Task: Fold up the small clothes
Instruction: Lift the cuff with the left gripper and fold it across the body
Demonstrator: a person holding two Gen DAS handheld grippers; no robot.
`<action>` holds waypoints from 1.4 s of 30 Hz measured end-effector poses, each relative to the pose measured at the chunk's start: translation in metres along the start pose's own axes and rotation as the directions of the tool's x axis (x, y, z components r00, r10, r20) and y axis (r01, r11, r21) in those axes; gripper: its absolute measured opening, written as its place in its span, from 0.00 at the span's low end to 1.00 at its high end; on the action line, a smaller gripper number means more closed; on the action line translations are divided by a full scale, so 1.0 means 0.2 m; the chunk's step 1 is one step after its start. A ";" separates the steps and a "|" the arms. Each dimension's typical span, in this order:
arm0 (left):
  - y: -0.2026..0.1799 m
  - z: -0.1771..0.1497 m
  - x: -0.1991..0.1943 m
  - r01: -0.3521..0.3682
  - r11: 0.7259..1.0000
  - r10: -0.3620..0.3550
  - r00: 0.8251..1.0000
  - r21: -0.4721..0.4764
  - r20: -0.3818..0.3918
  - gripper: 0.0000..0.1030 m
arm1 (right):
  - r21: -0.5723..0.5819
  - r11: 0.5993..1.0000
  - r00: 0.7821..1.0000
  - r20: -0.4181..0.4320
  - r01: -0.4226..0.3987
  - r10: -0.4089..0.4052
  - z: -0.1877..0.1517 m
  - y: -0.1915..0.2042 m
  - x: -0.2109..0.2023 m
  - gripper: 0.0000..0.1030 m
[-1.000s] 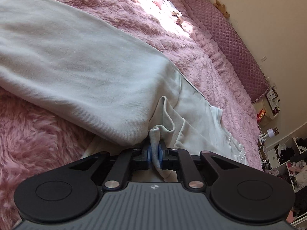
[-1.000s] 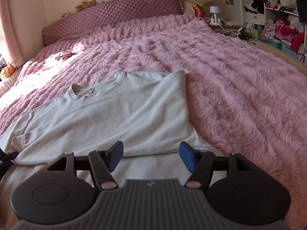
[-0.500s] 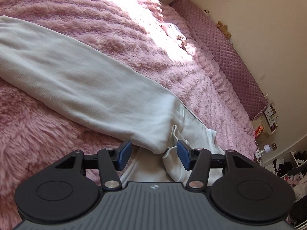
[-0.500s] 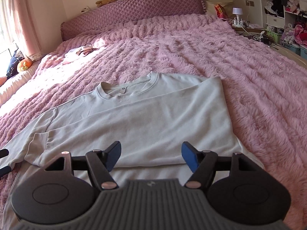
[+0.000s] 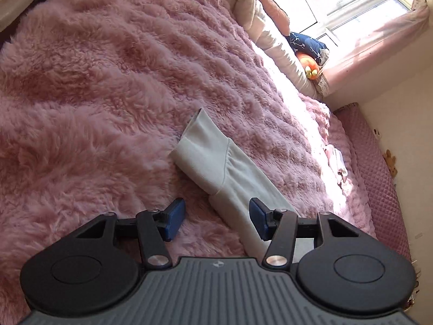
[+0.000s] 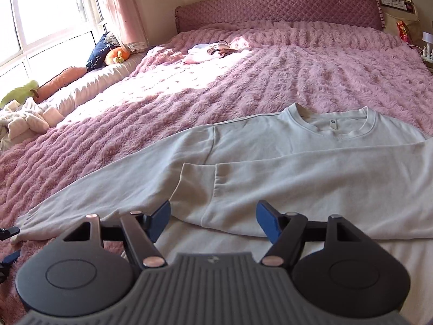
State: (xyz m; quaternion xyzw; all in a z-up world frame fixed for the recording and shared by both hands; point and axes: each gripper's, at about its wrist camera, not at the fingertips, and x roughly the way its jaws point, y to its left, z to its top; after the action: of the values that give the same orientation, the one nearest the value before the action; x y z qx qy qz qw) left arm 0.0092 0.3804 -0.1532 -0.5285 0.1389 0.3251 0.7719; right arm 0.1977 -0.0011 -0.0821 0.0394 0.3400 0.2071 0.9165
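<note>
A pale grey sweatshirt lies flat on the pink fluffy blanket, collar toward the headboard. One sleeve is folded across the body, its cuff just ahead of my right gripper, which is open and empty. The other sleeve stretches out to the left. Its cuff lies ahead of my left gripper, also open, with the sleeve running under its right finger. At the left edge of the right wrist view, the left gripper's fingertips show beside that cuff.
Small pinkish clothes lie in sunlight near the quilted headboard. Pillows and plush toys line the window side, with a pale heap of fabric below them. A cluttered nightstand stands at the far right.
My left gripper let go of the fabric fold, opened, and swung out along the sleeve to its cuff. The right gripper stayed open and shifted left toward the folded sleeve's cuff.
</note>
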 end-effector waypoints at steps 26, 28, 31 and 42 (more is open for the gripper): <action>-0.91 -0.13 -0.04 0.560 0.825 -0.552 0.828 0.078 -0.097 0.08 | 0.066 0.995 0.997 -0.005 0.078 -0.078 -0.08 -0.33 -0.28 0.70; -1.05 -0.25 -0.04 0.607 0.790 -0.591 0.792 0.089 -0.155 0.08 | 0.085 0.992 0.995 0.011 0.094 -0.095 -0.09 -0.39 -0.33 0.70; -1.20 -0.46 -0.04 0.668 0.739 -0.635 0.734 0.084 -0.242 0.08 | 0.124 0.986 0.993 0.030 0.113 -0.118 -0.11 -0.49 -0.43 0.70; -1.48 -1.43 0.06 0.754 0.654 -0.604 0.563 0.053 -0.564 0.08 | 0.194 0.965 0.982 0.033 0.179 -0.189 -0.24 -0.87 -0.71 0.70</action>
State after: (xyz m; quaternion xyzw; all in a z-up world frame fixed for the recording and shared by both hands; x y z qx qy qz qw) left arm 0.2468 0.0568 -0.0616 -0.4865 0.1620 -0.1739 0.8407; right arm 0.1313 -0.2199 -0.0701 0.1004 0.3369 0.0868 0.9321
